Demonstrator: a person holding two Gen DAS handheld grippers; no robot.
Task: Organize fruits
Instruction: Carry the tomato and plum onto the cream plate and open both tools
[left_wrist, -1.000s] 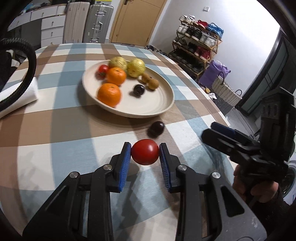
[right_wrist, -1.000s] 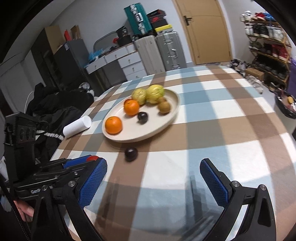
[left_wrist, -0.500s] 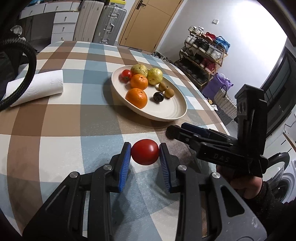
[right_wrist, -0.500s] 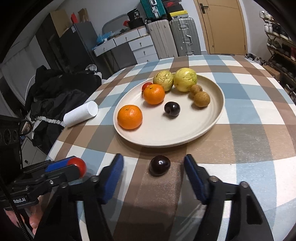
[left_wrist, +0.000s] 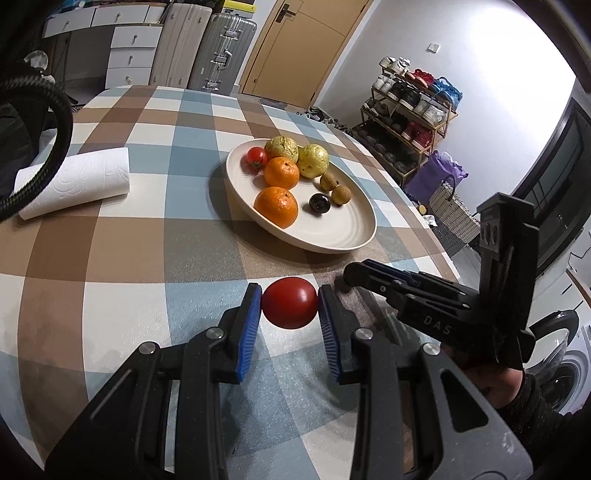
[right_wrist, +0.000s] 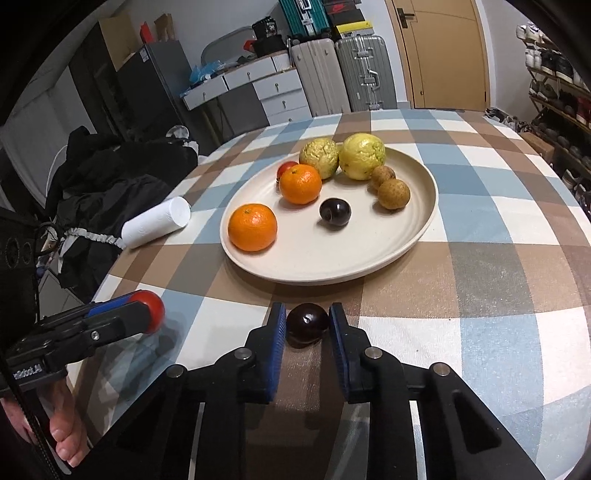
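Note:
My left gripper is shut on a red tomato and holds it above the checked tablecloth, short of the cream plate. In the right wrist view the same tomato shows at the left gripper's tip. My right gripper has its blue pads pressed on both sides of a dark plum, which rests on the cloth just before the plate's near rim. The plate holds two oranges, two yellow-green fruits, a small tomato, a dark plum and two brown longans. In the left wrist view the right gripper hides its plum.
A white paper towel roll lies on the table left of the plate. A black cable loops at the far left. Dark clothes pile beyond the table's left edge. A shoe rack and suitcases stand behind.
My right gripper moved in over the loose plum and its wide-open fingers closed onto it. The left gripper kept the tomato and drew back from the plate.

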